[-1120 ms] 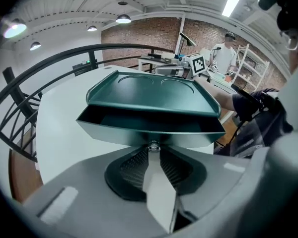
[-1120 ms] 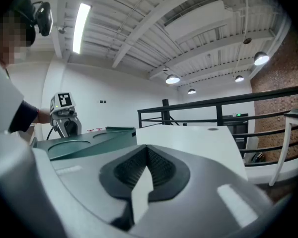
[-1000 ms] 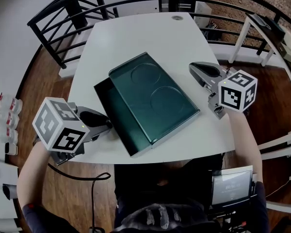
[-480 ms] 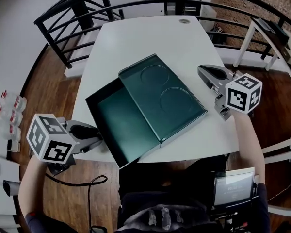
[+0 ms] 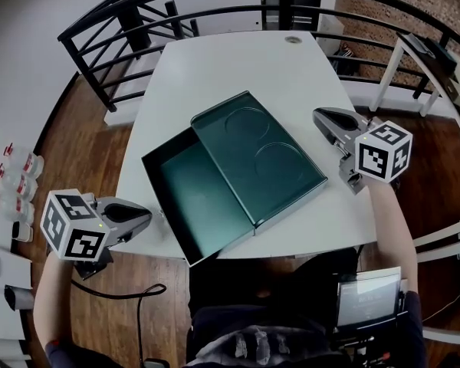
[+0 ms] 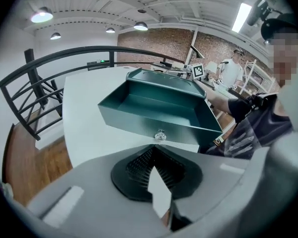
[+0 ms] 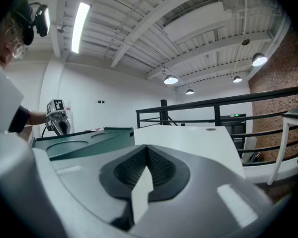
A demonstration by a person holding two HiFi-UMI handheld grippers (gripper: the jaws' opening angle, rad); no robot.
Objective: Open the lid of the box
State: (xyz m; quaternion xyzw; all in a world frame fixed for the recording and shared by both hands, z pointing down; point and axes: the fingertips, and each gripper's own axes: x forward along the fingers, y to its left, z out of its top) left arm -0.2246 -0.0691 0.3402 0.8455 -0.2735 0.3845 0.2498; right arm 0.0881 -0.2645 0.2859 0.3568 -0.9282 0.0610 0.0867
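A dark green box (image 5: 261, 159) lies slantwise on the white table (image 5: 238, 67); its top shows two pressed circles. Its inner tray (image 5: 192, 198) is slid out toward the table's front-left edge and is empty. On the tray's front wall sits a small clear knob (image 6: 160, 134). My left gripper (image 5: 148, 218) hangs off the table's left-front edge, shut, its tip (image 6: 154, 147) just short of the knob with nothing held. Right of the box my right gripper (image 5: 322, 115) is shut and empty, level with the green top (image 7: 84, 143).
A black curved railing (image 5: 138, 21) rings the table's far and left sides over wood floor. Bottles (image 5: 15, 182) stand at far left. A cable (image 5: 130, 291) trails on the floor. A screen (image 5: 366, 294) sits by the person's lap, and a white bench (image 5: 422, 52) stands at right.
The tray slid out to the left with my left gripper drawing back. In the last half second that gripper moved further left, away from the knob. My right gripper barely moved.
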